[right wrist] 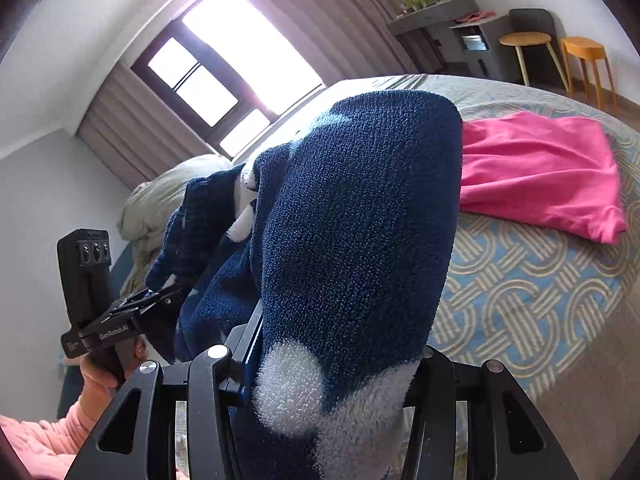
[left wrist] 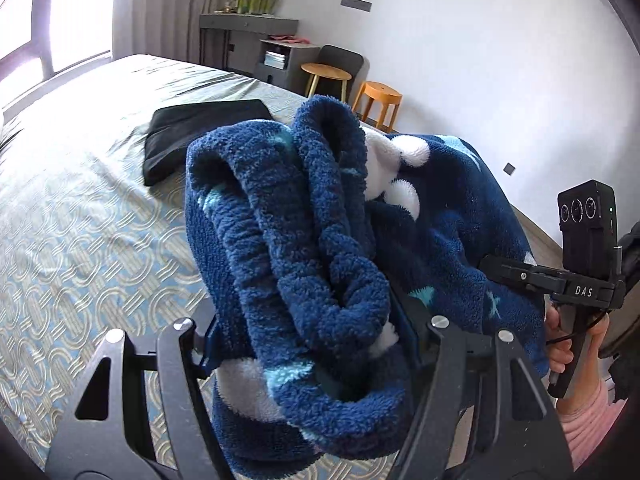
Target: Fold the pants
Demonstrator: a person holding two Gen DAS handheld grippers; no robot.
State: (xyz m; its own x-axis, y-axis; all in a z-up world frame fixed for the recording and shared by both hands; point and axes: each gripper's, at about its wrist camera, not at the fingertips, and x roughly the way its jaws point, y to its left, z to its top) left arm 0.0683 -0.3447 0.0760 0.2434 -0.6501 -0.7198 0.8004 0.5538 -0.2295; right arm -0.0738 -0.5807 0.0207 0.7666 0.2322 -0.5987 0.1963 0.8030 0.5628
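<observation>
The pants [left wrist: 304, 248] are dark blue fleece with white and light-blue patches. They hang bunched between both grippers above the bed. My left gripper [left wrist: 312, 332] is shut on the gathered elastic waistband. My right gripper [right wrist: 340, 364] is shut on another thick fold of the same pants [right wrist: 352, 240], which fills the middle of the right wrist view and hides the fingertips. The right gripper also shows in the left wrist view [left wrist: 500, 268], and the left gripper in the right wrist view [right wrist: 160, 296], each clamped on the fleece.
The bed [left wrist: 80, 240] has a blue and beige patterned cover. A folded black garment [left wrist: 200, 136] lies on it. A pink garment [right wrist: 540, 176] lies on the bed's far side. A grey pillow [right wrist: 168, 196], two wooden stools [left wrist: 348, 84] and a grey desk stand beyond.
</observation>
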